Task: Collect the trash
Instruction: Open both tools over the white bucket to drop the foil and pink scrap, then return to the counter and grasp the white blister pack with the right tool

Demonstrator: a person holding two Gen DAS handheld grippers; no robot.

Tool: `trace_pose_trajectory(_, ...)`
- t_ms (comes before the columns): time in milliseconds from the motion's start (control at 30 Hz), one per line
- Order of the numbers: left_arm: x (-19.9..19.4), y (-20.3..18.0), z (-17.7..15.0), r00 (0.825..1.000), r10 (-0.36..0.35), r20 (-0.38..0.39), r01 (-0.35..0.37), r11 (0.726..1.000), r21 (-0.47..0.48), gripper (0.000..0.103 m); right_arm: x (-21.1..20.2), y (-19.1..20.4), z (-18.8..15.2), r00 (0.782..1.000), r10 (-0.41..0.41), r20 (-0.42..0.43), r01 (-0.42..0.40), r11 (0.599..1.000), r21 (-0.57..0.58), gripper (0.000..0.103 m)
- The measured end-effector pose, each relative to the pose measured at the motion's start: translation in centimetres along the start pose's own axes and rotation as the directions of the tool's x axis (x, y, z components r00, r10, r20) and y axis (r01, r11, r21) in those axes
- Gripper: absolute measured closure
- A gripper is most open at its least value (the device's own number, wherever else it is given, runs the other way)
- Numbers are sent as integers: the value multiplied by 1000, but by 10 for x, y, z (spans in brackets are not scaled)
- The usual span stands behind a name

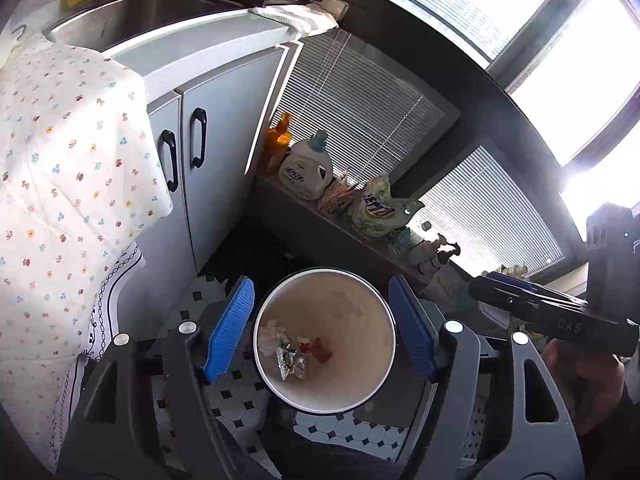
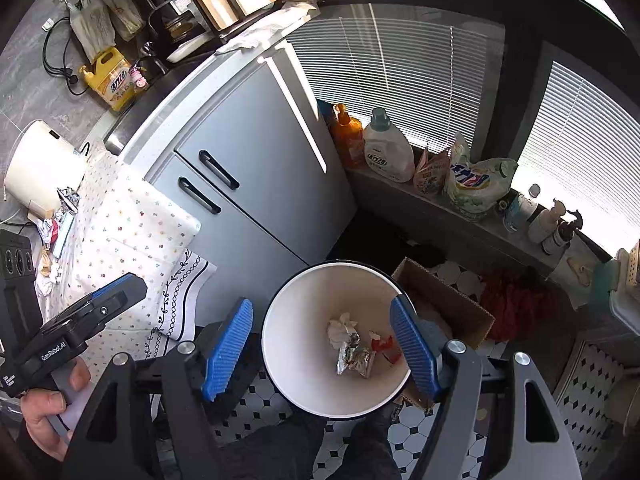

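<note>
Hard to make out: the scraps at the bottom of the bin [image 1: 372, 392], where a white wad [image 1: 269, 334], a foil wrapper [image 1: 291, 359] and red bits [image 1: 316, 347] lie together; print on the wrapper unreadable. More trash [image 2: 56, 220] on the bench [image 2: 132, 216], small and blurred, perhaps foil and paper. Bin's lower rim cut off by a dark trouser leg [image 2: 304, 448] in the right view. Cardboard box [image 2: 452, 304] partly hidden behind the bin.

Left claw [image 1: 320, 330] wide open, nothing between the blue pads [image 1: 230, 328], hanging above the bin mouth. Right claw [image 2: 322, 342] likewise spread wide and empty, over the same bin, one pad overlapping the rim in view. No contact visible with bin or trash.

Floral cloth draped over the bench, beside grey cabinet doors [image 2: 256, 184]. Black-and-white tiled floor [image 2: 344, 444] beneath. Detergent bottles [image 2: 390, 148] and a refill pouch [image 2: 472, 184] lined along a low sill under slatted blinds [image 2: 400, 68], bright daylight behind.
</note>
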State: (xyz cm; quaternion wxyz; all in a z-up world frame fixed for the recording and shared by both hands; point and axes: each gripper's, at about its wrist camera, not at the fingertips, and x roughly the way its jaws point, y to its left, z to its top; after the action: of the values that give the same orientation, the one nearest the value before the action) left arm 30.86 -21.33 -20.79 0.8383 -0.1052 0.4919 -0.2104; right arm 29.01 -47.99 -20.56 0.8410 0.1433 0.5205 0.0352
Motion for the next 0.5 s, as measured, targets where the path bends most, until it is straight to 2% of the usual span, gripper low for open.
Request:
trace_pose_trajectory(133,-27,28,7,997,58,59,-56,998,-37,21,0,37,11,999,27,18,-26,998,-59,22)
trace_pose_trajectory(300,-63,65,9,984,126,128,-115,989,-90,10,2,92,19,997,71,22,-66,984,-165,16)
trace_pose_trajectory(500,-111,115,7,955,220,200,-184,966,-183,8,5,156,23,990,137,44,-120,956,-268,8)
